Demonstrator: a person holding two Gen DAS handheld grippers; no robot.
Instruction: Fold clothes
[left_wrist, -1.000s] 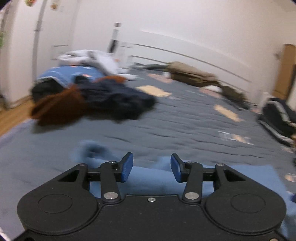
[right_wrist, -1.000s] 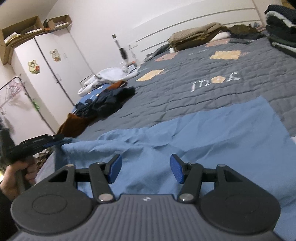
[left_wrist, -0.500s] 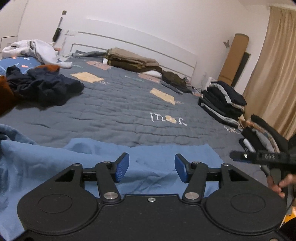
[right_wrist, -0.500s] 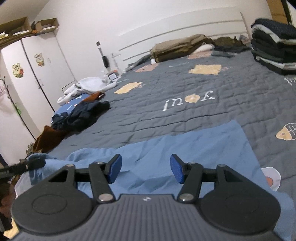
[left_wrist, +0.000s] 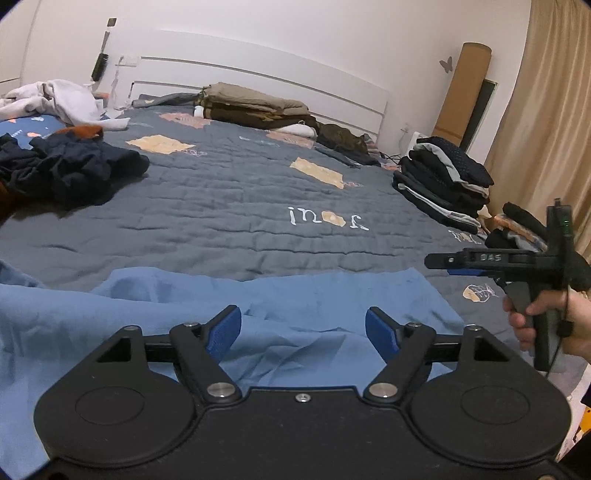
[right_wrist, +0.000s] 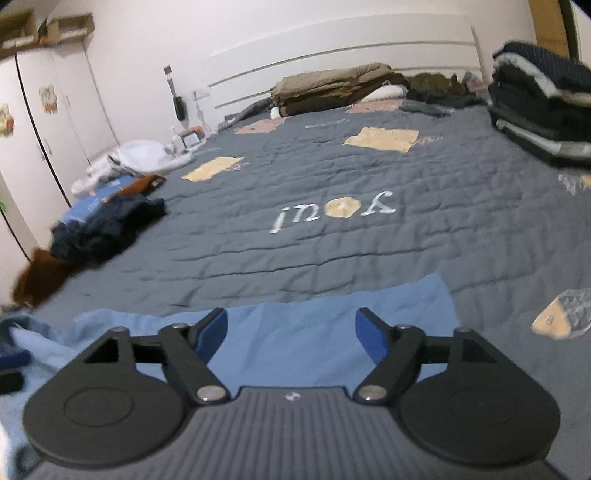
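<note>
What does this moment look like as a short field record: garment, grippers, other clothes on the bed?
garment: blue cloth spread on the grey quilt, wrinkled, not yet folded
left gripper: open, above the cloth, holding nothing
right gripper: open, above the cloth, holding nothing
unfolded pile: dark clothes, left side
folded stack: dark garments, right side

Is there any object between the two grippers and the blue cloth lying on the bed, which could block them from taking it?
Nothing visible does. The blue cloth lies spread right under the open left gripper and the open right gripper. The dark clothes pile and folded stack sit apart, farther up the bed.
</note>
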